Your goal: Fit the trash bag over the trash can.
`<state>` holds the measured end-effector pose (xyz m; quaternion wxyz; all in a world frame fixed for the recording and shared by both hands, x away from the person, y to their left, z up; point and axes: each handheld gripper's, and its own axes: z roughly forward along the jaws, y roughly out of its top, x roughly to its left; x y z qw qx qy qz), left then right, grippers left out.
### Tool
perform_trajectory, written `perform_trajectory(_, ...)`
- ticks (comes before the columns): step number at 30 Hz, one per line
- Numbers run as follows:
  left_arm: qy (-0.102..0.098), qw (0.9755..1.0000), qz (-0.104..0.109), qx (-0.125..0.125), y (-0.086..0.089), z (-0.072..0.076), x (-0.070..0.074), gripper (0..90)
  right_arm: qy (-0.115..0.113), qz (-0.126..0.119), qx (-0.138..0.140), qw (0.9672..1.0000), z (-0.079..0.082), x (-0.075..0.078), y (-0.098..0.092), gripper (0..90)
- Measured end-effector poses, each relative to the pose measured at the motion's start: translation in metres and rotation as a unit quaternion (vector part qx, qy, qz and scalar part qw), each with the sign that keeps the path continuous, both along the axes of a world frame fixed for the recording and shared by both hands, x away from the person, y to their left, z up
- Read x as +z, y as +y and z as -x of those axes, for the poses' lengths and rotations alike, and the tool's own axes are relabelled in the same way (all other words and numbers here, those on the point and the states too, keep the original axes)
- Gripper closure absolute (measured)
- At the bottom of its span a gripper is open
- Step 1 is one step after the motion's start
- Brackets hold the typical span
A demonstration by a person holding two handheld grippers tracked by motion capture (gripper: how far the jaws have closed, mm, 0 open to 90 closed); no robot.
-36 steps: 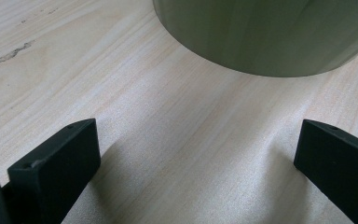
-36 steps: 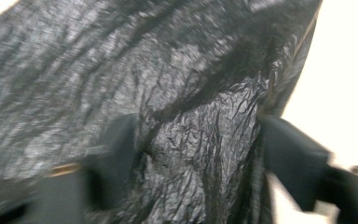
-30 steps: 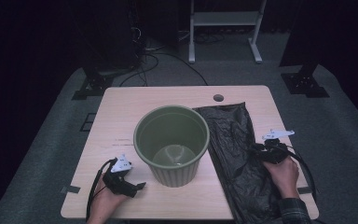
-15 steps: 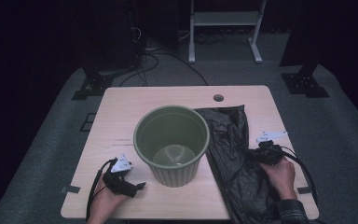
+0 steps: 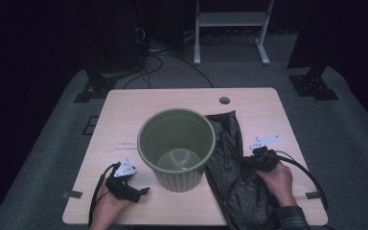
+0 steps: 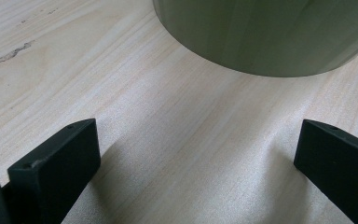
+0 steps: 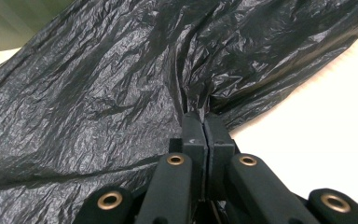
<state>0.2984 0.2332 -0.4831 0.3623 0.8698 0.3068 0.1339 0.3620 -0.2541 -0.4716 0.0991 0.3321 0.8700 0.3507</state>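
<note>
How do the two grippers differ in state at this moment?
The left gripper has its jaws wide apart over bare table, holding nothing; the right gripper has its jaws pressed together on a fold of the black bag. The left gripper points at the base of the green bin; the right gripper sits over the bag beside the bin. Both are hand-held, low at the table's near edge.

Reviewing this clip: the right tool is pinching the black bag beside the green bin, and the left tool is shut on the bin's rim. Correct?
Not quite. The left tool is open and holds nothing: the left gripper view shows its jaws wide apart over bare table, short of the green bin. The rest stands: the right tool is shut on the black bag beside the bin.
</note>
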Motion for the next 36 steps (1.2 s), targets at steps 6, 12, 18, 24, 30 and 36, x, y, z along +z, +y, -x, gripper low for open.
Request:
perform_trajectory(6,0.000,1.0000,0.000,0.000,0.000,0.000,0.000,0.0,-0.002,0.006,0.020,0.9998,-0.001,0.001,0.018,88.5)
perform_trajectory(12,0.000,1.0000,0.000,0.000,0.000,0.000,0.000,0.0,-0.002,0.004,0.035,0.9994,-0.002,0.001,0.034,88.3)
perform_trajectory(18,0.000,1.0000,0.000,0.001,0.000,0.000,0.000,0.0,-0.004,0.004,0.044,0.9990,-0.004,0.000,0.049,87.6)
perform_trajectory(24,0.000,1.0000,0.000,0.001,0.000,0.000,0.000,0.0,0.001,-0.001,0.052,0.9987,-0.007,0.001,0.062,79.1)
perform_trajectory(30,0.000,1.0000,0.000,0.001,0.000,0.000,0.000,0.0,0.031,-0.062,0.040,0.9968,-0.013,0.005,0.061,51.9)
perform_trajectory(36,0.000,1.0000,0.000,0.001,0.000,0.000,0.000,0.0,0.037,-0.104,0.041,0.9931,-0.013,0.008,0.063,32.2)
